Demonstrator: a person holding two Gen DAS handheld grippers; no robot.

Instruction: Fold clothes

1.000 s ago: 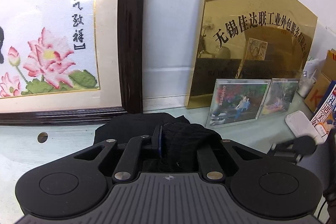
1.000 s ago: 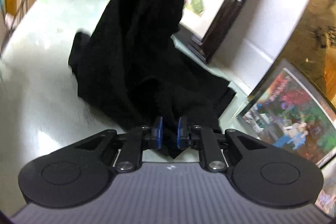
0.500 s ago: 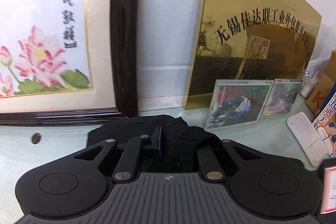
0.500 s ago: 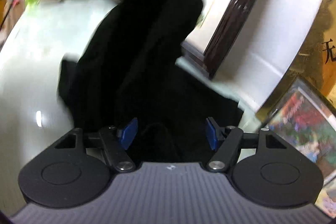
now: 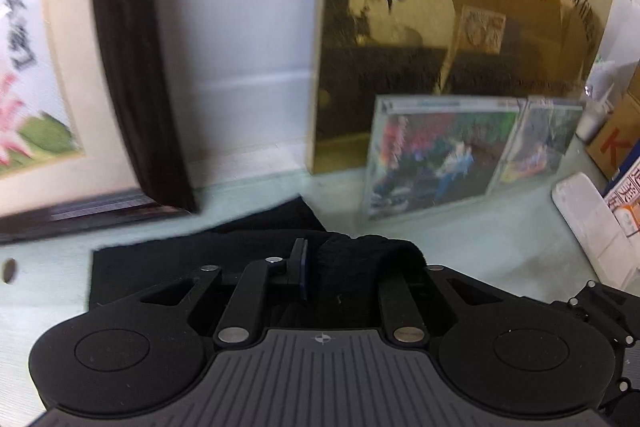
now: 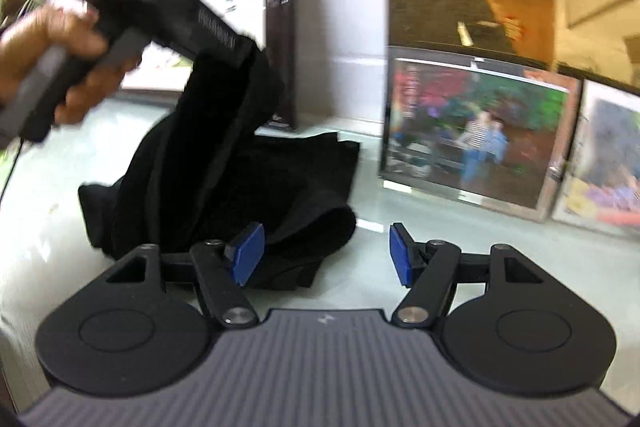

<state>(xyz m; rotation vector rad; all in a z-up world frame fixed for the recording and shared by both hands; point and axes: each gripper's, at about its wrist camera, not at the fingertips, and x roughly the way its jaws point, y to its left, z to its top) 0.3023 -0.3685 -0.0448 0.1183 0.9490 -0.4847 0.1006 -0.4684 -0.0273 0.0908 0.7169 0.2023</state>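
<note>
The black garment (image 6: 224,195) is lying part-folded on the pale desk (image 6: 360,211), with one end being carried over by the left gripper (image 5: 340,267). Its fingers are opening, though cloth is still bunched between them and draped over one. The right gripper (image 6: 324,255), at 6 o'clock in its own view, is standing released with nothing between the blue pads (image 6: 248,251); the garment's near fold sits just at 10 o'clock of them. This looks like the fold-over step ending. Next, the left end probably needs laying flat on the lower layer, then smoothing.
</note>
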